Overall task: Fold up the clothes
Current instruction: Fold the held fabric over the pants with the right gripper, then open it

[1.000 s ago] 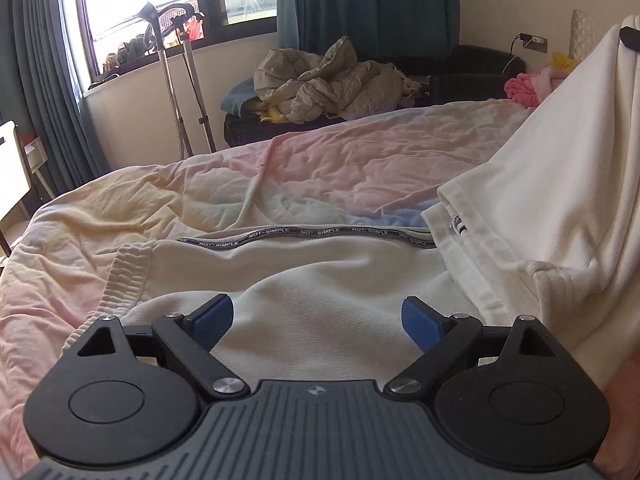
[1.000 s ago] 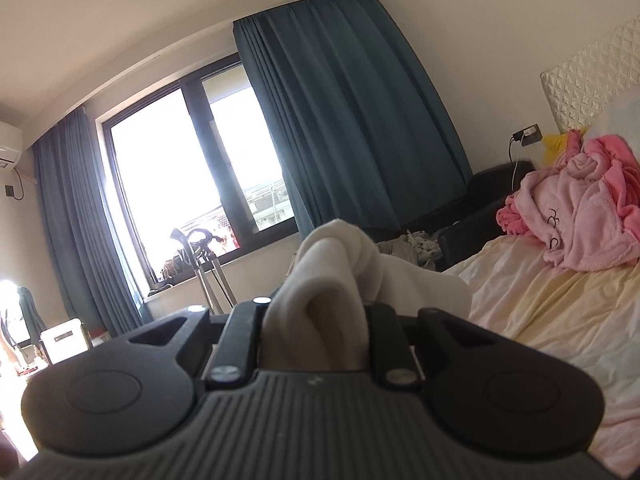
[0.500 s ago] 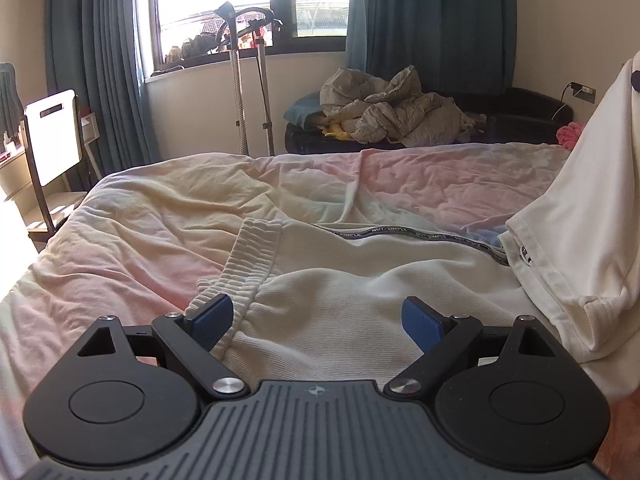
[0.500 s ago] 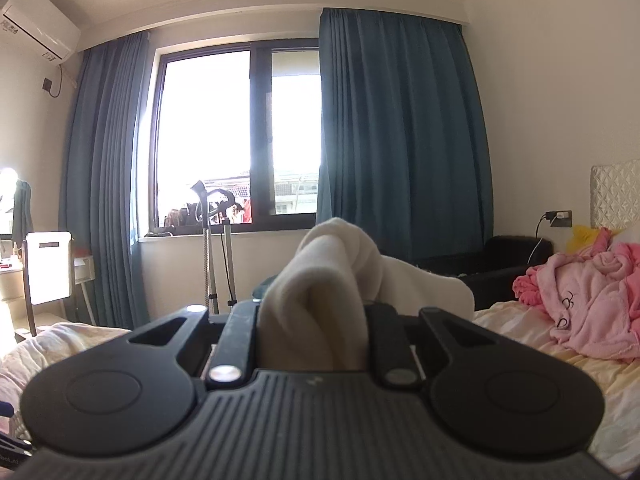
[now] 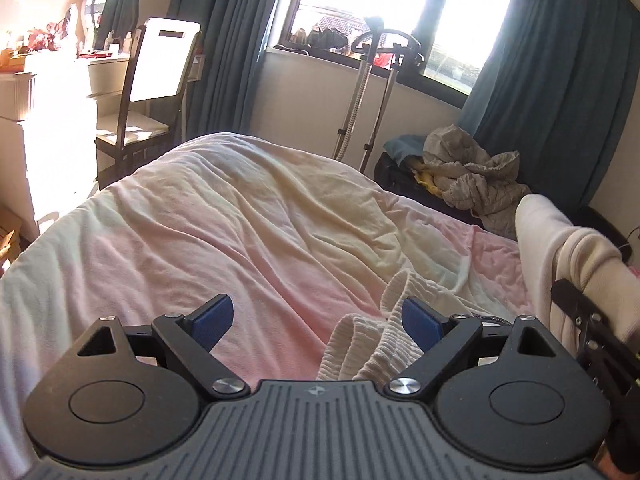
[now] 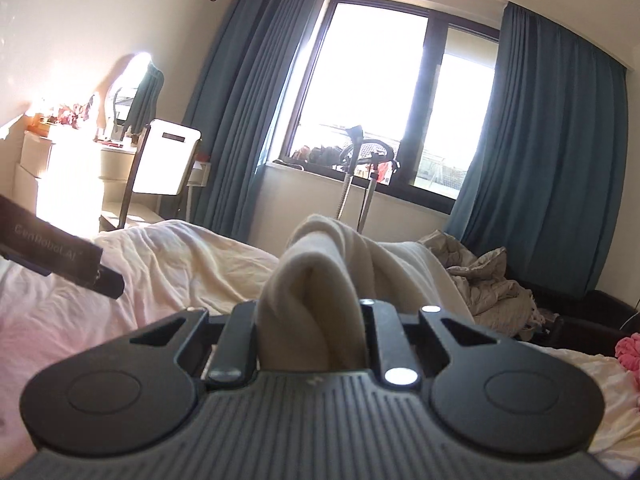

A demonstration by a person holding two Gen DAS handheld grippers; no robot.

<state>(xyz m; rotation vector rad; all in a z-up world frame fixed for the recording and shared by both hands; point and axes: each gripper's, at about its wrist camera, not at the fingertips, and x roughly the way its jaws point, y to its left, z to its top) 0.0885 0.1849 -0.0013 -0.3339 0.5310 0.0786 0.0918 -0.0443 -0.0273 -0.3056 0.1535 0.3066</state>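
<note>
The left gripper [image 5: 316, 320] hangs low over the bed [image 5: 224, 232], its blue-padded fingers [image 5: 212, 316] spread apart and holding nothing. A cream garment [image 5: 372, 344] lies bunched on the pink-and-cream bedding below, its ribbed hem just under the right-hand finger. The right gripper [image 6: 310, 336] is clenched on a thick fold of the same cream cloth, which rises in a hump between its fingers and drapes away to the right; in the left wrist view that lifted cloth stands at the right edge. Behind the bed are a chair [image 5: 152, 92], a window [image 6: 384, 92] with blue curtains [image 6: 552, 152], and a grey clothes heap [image 5: 468, 180].
</note>
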